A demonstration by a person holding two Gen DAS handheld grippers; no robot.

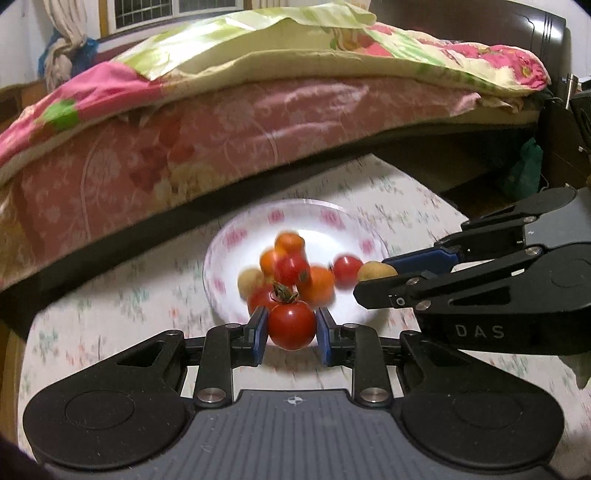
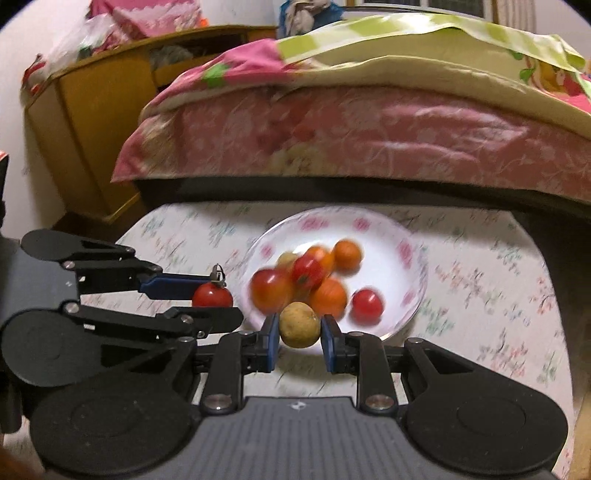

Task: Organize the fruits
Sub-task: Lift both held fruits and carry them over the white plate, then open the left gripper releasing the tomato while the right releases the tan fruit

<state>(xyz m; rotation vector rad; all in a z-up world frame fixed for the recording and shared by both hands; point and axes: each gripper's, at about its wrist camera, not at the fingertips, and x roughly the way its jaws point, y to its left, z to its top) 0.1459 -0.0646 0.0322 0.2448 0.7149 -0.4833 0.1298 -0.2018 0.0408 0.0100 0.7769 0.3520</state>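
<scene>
A white plate with pink flowers [image 1: 229,243] [image 2: 399,236] sits on the floral tablecloth and holds several red tomatoes, orange fruits and a tan fruit, blurred by motion. My left gripper [image 1: 291,326] is shut on a red tomato with a green stem [image 1: 291,323], held above the plate's near rim; it also shows in the right wrist view [image 2: 212,295]. My right gripper [image 2: 299,328] is shut on a tan round fruit [image 2: 299,325], just above the plate's near edge; it appears in the left wrist view [image 1: 376,271] at the plate's right side.
The small table [image 1: 110,295] [image 2: 480,280] stands in front of a bed with pink sheets and a floral quilt [image 1: 221,110] [image 2: 369,122]. A wooden cabinet [image 2: 92,110] stands at the left. A dark headboard [image 1: 480,26] is at the right.
</scene>
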